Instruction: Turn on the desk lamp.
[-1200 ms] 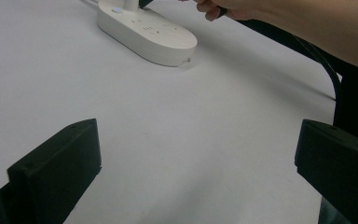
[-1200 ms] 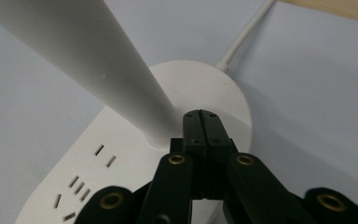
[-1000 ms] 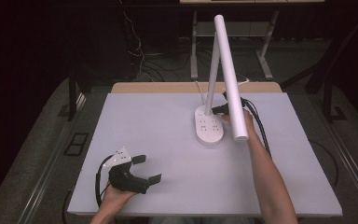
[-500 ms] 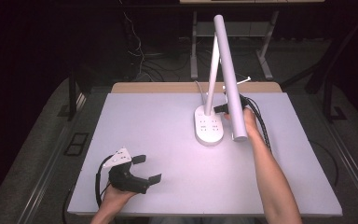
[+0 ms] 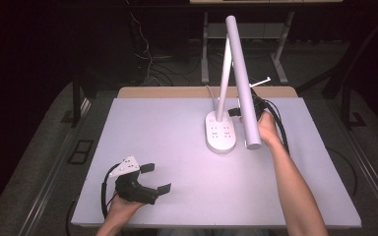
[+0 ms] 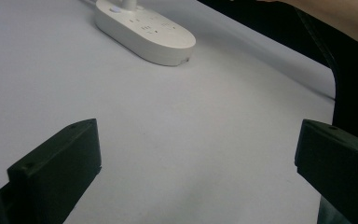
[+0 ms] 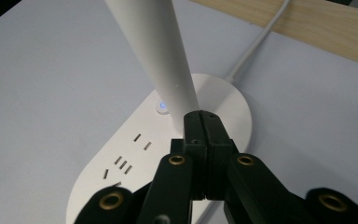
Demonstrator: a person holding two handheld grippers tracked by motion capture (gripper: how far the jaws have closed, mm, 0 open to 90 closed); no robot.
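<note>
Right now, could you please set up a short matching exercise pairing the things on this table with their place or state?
Things:
1. left gripper
2. right gripper
3. lamp base
4. power cord

Places or states:
a. runs from the base to the table's far edge
b. fingers pressed together, just under the lamp's white bar
c. white oval with sockets and a small blue light
d. fingers wide apart with nothing between them, at the table's near left

Pairs: 1-d, 2-b, 3-c, 4-a
</note>
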